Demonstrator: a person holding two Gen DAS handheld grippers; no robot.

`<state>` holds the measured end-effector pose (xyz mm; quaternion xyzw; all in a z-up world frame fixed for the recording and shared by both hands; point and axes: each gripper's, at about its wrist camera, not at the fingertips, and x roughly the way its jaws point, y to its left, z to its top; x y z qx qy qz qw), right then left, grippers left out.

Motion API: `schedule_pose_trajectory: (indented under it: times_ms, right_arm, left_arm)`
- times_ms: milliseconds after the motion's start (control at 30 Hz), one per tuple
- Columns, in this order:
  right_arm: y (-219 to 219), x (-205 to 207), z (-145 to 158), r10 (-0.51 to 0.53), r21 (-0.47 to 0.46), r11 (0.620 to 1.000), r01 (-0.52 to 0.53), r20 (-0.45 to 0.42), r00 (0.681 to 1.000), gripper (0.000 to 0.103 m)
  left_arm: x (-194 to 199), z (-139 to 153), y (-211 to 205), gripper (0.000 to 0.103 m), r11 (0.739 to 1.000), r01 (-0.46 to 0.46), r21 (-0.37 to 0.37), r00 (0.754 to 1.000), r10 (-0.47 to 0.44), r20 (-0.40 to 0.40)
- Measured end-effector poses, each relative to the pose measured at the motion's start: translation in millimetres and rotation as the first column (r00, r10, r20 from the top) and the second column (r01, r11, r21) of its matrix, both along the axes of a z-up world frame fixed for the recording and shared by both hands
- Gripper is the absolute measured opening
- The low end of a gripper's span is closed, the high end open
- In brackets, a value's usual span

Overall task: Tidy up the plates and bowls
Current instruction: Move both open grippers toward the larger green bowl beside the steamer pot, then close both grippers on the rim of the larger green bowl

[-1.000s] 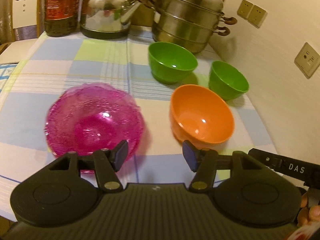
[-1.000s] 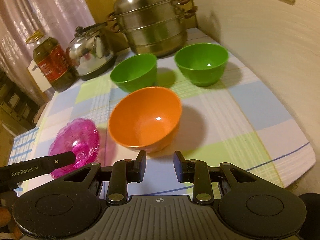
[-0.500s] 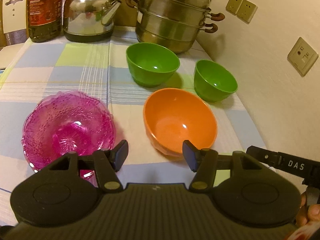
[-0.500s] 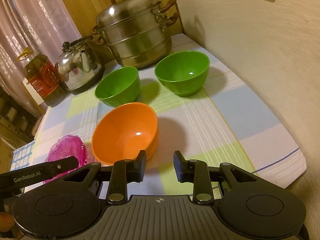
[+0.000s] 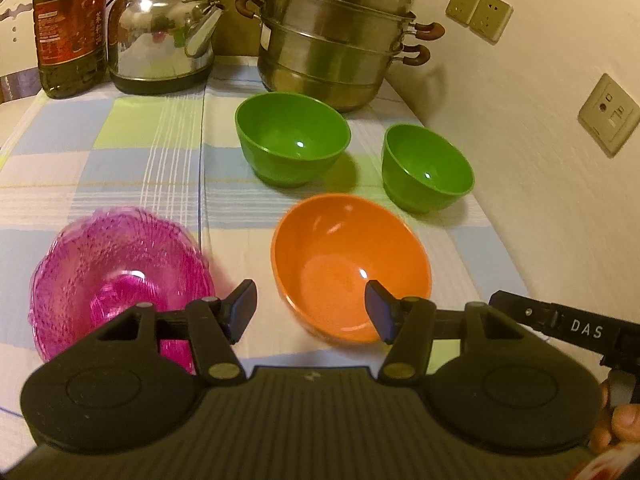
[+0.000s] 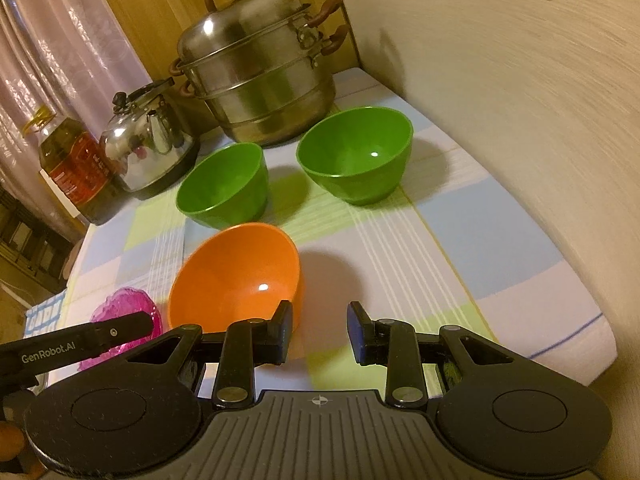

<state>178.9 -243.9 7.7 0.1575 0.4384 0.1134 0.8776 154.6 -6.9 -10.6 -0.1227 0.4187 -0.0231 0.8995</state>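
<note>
**Two wrist views, one tabletop seen from either side**

Your left wrist camera sits just behind the left gripper and looks forward and downward along its fingers. The orange bowl lies close ahead, partly between the fingertips, and the pink glass dish is off to that gripper's left.

Your right wrist camera rides the right gripper the same way, tilted down, with the wall close on its right. The orange bowl sits ahead-left of it.

Both views share the bowls, steamer pot, kettle and checked cloth. Each also catches the edge of the other gripper.
</note>
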Motion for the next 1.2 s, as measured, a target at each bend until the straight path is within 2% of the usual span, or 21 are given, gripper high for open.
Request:
schedule_pose_trajectory:
  times_ms: [367,633,833,967,1200]
  right_arm:
    - [20.9,54.8,6.8,0.043,-0.003,0.999,-0.043,0.019,0.999,0.03]
    - [44.6,109.4,10.5,0.088,0.019,0.996,-0.089,0.03,0.996,0.03]
    - [65.4,154.2,-0.1,0.126,0.027,0.992,-0.126,0.013,0.992,0.03]
    - [78.6,185.2,-14.0,0.141,0.031,0.99,-0.141,-0.012,0.99,0.03]
    - [95.9,224.0,-38.4,0.156,0.042,0.987,-0.155,-0.032,0.987,0.03]
  left_arm:
    - [55.1,12.2,17.0,0.056,1.0,0.003,0.003,1.0,-0.003,0.001]
    - [105.4,9.4,36.8,0.056,1.0,-0.004,0.017,1.0,0.004,-0.006]
    - [143.8,-5.4,56.6,0.056,1.0,-0.024,0.016,0.999,0.024,-0.03]
    - [167.3,-18.0,71.6,0.055,0.999,-0.036,-0.014,0.999,0.035,-0.037]
    - [204.2,-42.6,91.9,0.047,0.996,-0.068,-0.061,0.995,0.064,-0.072]
